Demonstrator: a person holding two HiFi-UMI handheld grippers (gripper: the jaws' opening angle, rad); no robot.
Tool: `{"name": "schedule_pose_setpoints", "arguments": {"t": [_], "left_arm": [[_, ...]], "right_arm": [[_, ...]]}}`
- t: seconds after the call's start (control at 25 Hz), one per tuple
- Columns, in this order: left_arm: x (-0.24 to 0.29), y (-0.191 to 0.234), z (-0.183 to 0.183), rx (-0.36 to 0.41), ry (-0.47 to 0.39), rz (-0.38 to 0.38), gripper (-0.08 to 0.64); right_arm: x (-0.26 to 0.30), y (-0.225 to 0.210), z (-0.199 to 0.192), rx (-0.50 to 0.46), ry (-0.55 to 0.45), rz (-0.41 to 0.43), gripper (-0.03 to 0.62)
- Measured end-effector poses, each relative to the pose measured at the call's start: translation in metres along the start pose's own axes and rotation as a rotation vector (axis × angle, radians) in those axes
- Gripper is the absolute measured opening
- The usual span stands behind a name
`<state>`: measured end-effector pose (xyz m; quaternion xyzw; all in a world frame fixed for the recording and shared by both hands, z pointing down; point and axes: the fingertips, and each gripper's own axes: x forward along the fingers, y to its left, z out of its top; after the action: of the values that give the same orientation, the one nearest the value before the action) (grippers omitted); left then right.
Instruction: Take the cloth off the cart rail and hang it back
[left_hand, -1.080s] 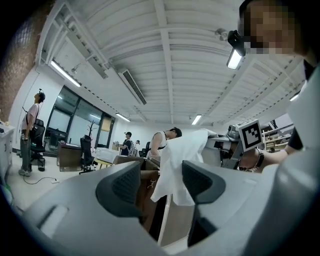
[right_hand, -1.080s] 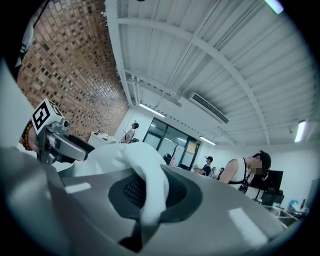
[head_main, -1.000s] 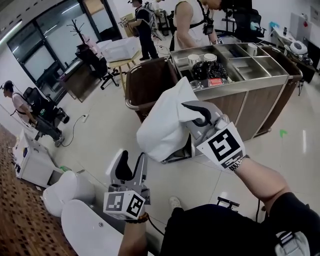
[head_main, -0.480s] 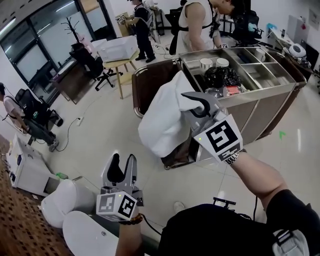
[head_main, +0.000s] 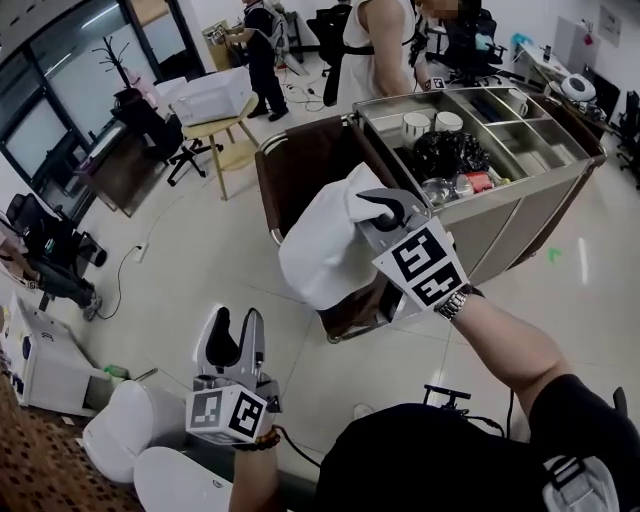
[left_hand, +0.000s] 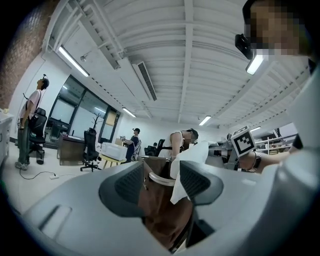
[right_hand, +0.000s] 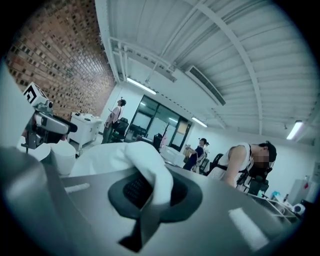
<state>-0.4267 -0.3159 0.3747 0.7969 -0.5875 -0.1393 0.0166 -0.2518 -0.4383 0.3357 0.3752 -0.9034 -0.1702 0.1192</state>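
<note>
1. Right gripper (head_main: 386, 212): clenched on a bunched fold of the white cloth (head_main: 322, 250), fabric pinched between the pads, marker cube turned toward the head camera.
2. White cloth: hanging loose below and to the left of those jaws, up in the air in front of the brown bag (head_main: 305, 165) at the cart's near end. From the left gripper view, just beside the curved metal rail (left_hand: 161, 178); impossible to tell whether touching it.
3. Left gripper (head_main: 237, 322): released, jaws partway apart and just now closing a little, nothing gripped. Only the distant rail and brown bag framed between them. Held low, well apart from the cart (head_main: 530, 225).
4. Cart: stainless top split into compartments, with white cups (head_main: 415, 126) in one and a crumpled black bag (head_main: 450, 155) just beside them.
5. Behind the cart: a person in a sleeveless top (head_main: 375, 45), close to its far side. Farther back on the left: a small wooden table (head_main: 235, 150) carrying a white box (head_main: 210, 98).
</note>
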Motion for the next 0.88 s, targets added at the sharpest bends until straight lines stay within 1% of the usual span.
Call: {"name": "schedule_pose_setpoints", "arguments": {"t": [0.16, 0.28, 0.36, 0.44, 0.56, 0.68, 0.88], "left_arm": [[0.017, 0.015, -0.007, -0.019, 0.009, -0.029, 0.229], [0.029, 0.026, -0.009, -0.032, 0.017, -0.051, 0.227], [0.034, 0.028, -0.009, -0.038, 0.021, -0.064, 0.227], [0.038, 0.026, -0.010, -0.041, 0.025, -0.077, 0.227], [0.043, 0.024, -0.012, -0.043, 0.032, -0.089, 0.227], [0.045, 0.021, -0.014, -0.043, 0.040, -0.092, 0.227], [0.048, 0.016, -0.015, -0.045, 0.050, -0.093, 0.225]], "right_arm": [[0.025, 0.007, -0.031, 0.010, 0.127, 0.036, 0.018], [0.041, 0.018, -0.044, 0.026, 0.195, 0.092, 0.032], [0.046, 0.028, -0.053, 0.035, 0.237, 0.144, 0.082], [0.048, 0.038, -0.065, 0.038, 0.276, 0.191, 0.181], [0.049, 0.049, -0.080, 0.029, 0.315, 0.238, 0.272], [0.046, 0.054, -0.084, 0.009, 0.322, 0.264, 0.321], [0.037, 0.056, -0.078, -0.016, 0.314, 0.300, 0.387]]}}
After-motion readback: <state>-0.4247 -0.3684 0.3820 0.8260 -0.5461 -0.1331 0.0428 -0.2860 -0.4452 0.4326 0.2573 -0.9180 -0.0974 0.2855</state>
